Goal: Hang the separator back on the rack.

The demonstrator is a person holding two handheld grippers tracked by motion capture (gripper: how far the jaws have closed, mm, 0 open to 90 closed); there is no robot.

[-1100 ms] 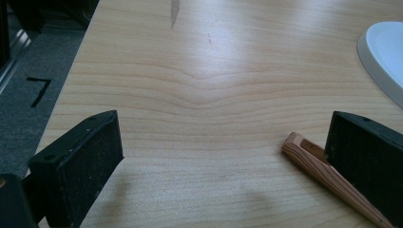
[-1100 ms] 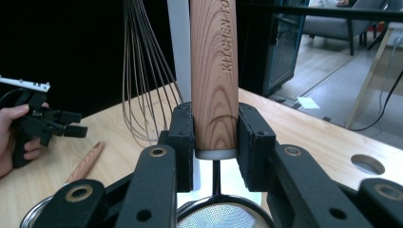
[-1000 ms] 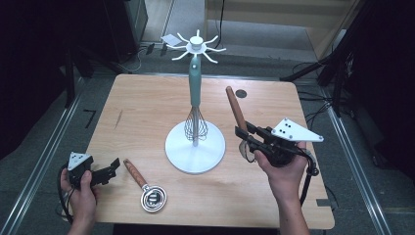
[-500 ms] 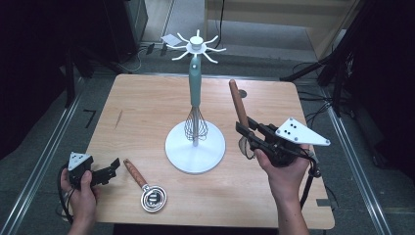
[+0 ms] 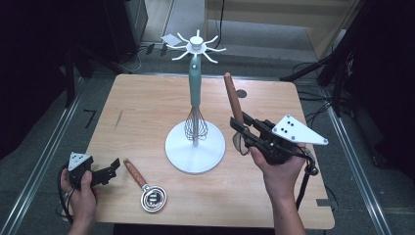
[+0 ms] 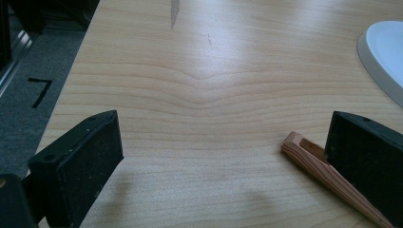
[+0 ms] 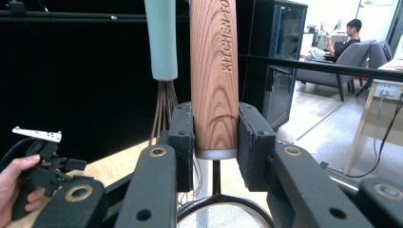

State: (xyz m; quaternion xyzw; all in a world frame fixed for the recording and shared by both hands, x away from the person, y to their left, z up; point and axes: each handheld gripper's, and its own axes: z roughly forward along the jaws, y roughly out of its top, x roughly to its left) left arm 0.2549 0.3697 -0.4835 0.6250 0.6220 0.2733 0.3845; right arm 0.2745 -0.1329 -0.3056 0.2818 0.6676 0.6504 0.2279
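Right gripper view: right gripper (image 7: 216, 142) clamped on the strainer's wooden handle (image 7: 215, 71); lift it steadily upright toward the rack's hooks (image 5: 196, 46), clearing the hanging whisk (image 5: 195, 128); left gripper (image 6: 223, 156) apart

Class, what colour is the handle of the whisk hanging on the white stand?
Pale teal, or blue-green: the whisk handle shows best in the high view.

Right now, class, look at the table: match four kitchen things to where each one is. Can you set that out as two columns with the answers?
Things:
1. whisk
2. wooden-handled strainer
3. small strainer
4. white stand

Places:
A. lying flat on the table near the left tongs
B. middle of the table
C. gripped in the right tongs
D. hanging from the stand

Pairs: 1-D, 2-C, 3-A, 4-B
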